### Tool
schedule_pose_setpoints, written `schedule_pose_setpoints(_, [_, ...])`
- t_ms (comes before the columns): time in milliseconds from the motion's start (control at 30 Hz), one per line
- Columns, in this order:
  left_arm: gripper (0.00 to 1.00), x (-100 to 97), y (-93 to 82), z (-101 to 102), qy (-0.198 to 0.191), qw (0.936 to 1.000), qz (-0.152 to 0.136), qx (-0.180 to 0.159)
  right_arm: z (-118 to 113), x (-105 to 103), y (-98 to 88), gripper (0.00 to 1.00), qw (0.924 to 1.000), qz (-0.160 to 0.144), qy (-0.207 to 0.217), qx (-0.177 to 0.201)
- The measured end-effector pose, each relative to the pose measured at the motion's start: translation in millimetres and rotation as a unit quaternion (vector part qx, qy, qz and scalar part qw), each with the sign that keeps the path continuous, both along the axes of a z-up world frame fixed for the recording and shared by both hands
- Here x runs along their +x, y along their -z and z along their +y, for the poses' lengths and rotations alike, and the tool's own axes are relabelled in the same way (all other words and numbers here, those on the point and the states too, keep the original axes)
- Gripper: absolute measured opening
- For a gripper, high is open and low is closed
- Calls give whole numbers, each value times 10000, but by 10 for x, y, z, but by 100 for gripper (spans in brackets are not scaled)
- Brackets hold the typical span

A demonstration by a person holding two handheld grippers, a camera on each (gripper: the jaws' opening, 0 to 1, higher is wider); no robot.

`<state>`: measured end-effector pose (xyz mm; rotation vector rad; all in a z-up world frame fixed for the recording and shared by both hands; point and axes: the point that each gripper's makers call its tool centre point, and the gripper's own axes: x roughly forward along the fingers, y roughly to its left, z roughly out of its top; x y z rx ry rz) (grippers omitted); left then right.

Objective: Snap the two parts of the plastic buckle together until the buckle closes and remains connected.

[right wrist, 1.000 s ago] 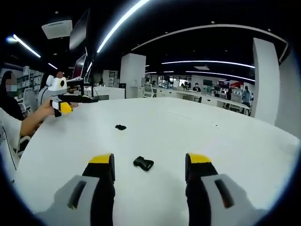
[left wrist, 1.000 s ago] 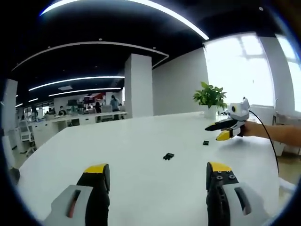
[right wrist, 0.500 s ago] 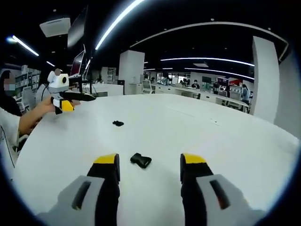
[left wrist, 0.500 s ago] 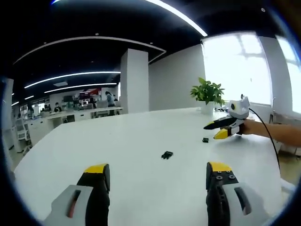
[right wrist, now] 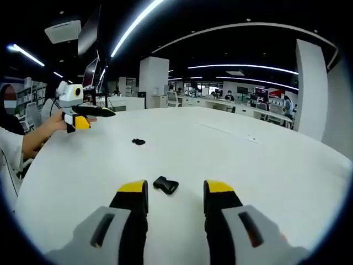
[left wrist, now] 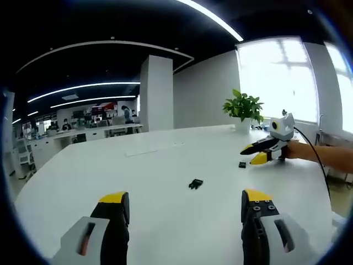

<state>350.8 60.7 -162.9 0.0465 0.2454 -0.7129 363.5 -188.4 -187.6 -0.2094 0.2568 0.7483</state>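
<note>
Left gripper view: white worktop (left wrist: pixel 165 165), two black buckle parts on it, well apart. One part (left wrist: pixel 195 184) lies ahead, between the lines of the left gripper's (left wrist: pixel 185 207) fingers but well beyond the tips; fingers wide open, nothing held. The other part (left wrist: pixel 242 164) lies farther right, just beside the right gripper (left wrist: pixel 259 154), which a hand (left wrist: pixel 295 149) holds low over the worktop; can't tell its finger gap from here. One potted plant (left wrist: pixel 243 110) at the far edge by the bright window. One white column (left wrist: pixel 156 93) and office desks behind. Nothing blocks either part.

Right gripper view: same two parts. Near part (right wrist: pixel 166 185) lies on the worktop (right wrist: pixel 248 165) just ahead of the right gripper (right wrist: pixel 175 192), between its open yellow-tipped fingers, not touching. Far part (right wrist: pixel 138 142) is well apart, up left, near the left gripper (right wrist: pixel 91 117), held above the worktop by a hand (right wrist: pixel 52 124). This side shows monitors and a seated person at left, no plant.
</note>
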Motion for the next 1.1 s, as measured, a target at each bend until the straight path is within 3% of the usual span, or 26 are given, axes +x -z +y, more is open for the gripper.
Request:
schedule_pose_setpoints(300, [80,14,-8,-55,12,9999,-14,-112,31,12,79,30,9997,105,29,-215])
schedule_pose_setpoints(700, [75,36,57,-118,113,9999,42,-15,48,32,116,24,9991,228,121,-341])
schedule_pose_setpoints(867, [69,50,53,-130,104,9999,26,-23,47,38,112,21,9987,269,150,-399])
schedule_pose_setpoints(1100, [67,59,29,-141,105,9999,23,-48,48,56,111,11,9984,313,198,-426])
